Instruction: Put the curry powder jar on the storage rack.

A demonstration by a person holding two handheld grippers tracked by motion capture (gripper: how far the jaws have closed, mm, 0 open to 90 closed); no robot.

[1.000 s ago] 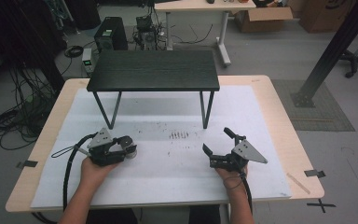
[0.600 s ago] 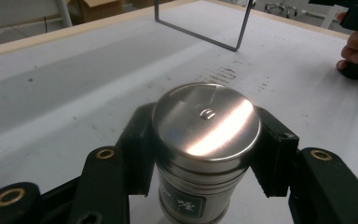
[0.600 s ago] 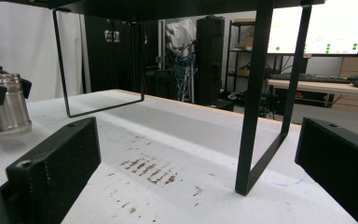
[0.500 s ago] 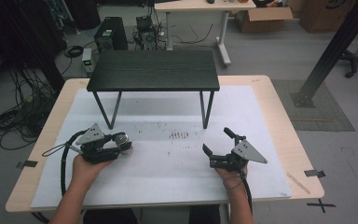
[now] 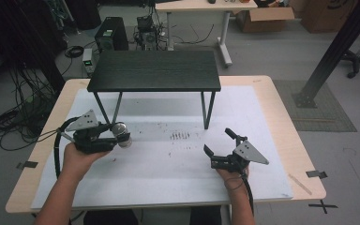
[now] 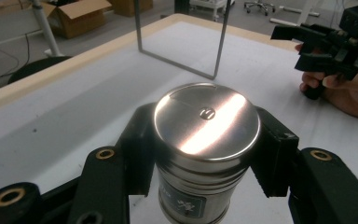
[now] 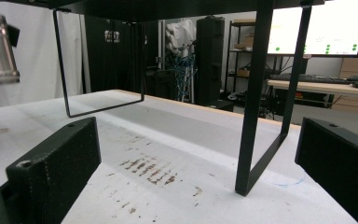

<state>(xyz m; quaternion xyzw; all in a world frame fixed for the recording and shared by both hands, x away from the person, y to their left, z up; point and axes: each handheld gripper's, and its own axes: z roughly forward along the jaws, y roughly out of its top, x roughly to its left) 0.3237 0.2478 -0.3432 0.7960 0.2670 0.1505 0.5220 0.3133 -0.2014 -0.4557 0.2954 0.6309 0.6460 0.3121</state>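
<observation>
Where the left gripper (image 5: 104, 136) hangs above the near left part of the white mat (image 5: 168, 178), its two black jaws are clamped on a metal can (image 6: 206, 154), one pad on each side just under the lid. The can is a short round cylinder of brushed steel, standing upright in the left gripper view, with a flat shiny lid that catches a bright streak of light and carries a small stamped mark at its middle. A raised ring runs around the body below the lid, and lower down sits a dark label with pale print too small to read. In the high view the can (image 5: 121, 134) shows as a small silver shape at the tip of the gripper, near the left leg of the black shelf (image 5: 154, 70), which stands on thin legs at the far side of the table (image 5: 281, 108). The right gripper (image 5: 222, 147) rests on the near right of the mat, well apart from the can, with its jaws spread wide and nothing between them. Rusty brown marks (image 5: 180, 136) dot the mat between the two grippers.
</observation>
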